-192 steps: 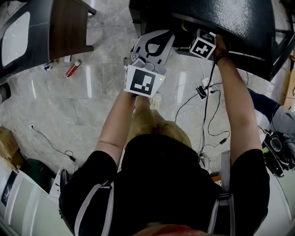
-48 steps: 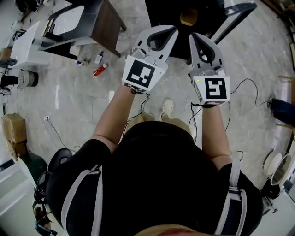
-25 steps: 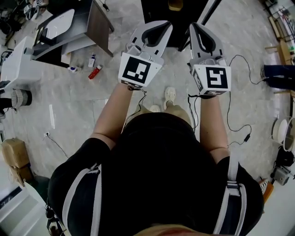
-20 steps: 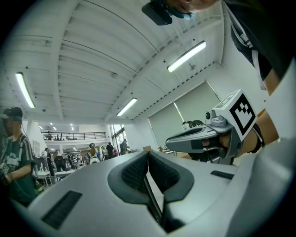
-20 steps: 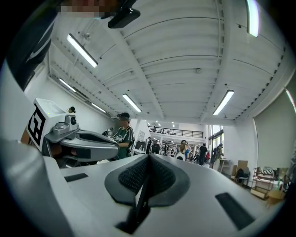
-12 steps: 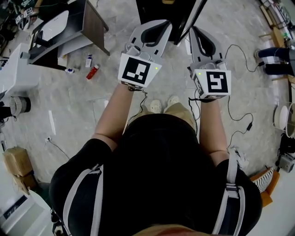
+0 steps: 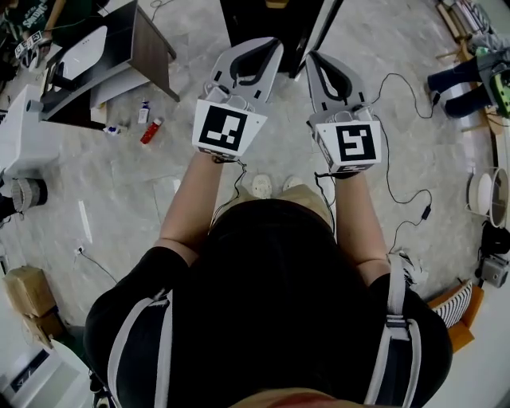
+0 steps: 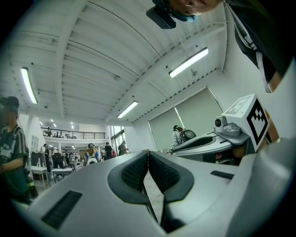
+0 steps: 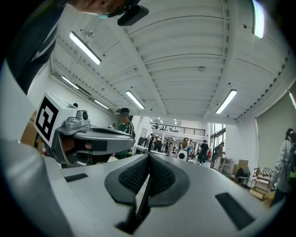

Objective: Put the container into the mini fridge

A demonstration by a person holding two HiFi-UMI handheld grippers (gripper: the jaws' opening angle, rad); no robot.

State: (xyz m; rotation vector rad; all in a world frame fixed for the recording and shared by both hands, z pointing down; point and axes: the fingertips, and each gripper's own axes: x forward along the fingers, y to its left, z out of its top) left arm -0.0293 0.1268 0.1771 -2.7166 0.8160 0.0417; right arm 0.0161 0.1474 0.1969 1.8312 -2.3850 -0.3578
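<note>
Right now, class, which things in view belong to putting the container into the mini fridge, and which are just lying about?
Belong to the job: left gripper, fingers shut, empty; right gripper, fingers shut, empty; dark cabinet ahead, probably the mini fridge. No container in view.
Lying about: red bottle; floor cable; cardboard box; desk.

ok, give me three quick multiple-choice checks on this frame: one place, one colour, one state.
1. Where is the red bottle? A on the floor; B on the dark table; C between gripper jaws.
2. Colour of the person's shirt? A white; B black; C green.
3. How are the left hand-held gripper jaws? A wide apart; B shut on a container; C shut, empty.
A: it lies on the pale floor. B: the black torso fills the head view. C: the jaws meet with nothing between them.
</note>
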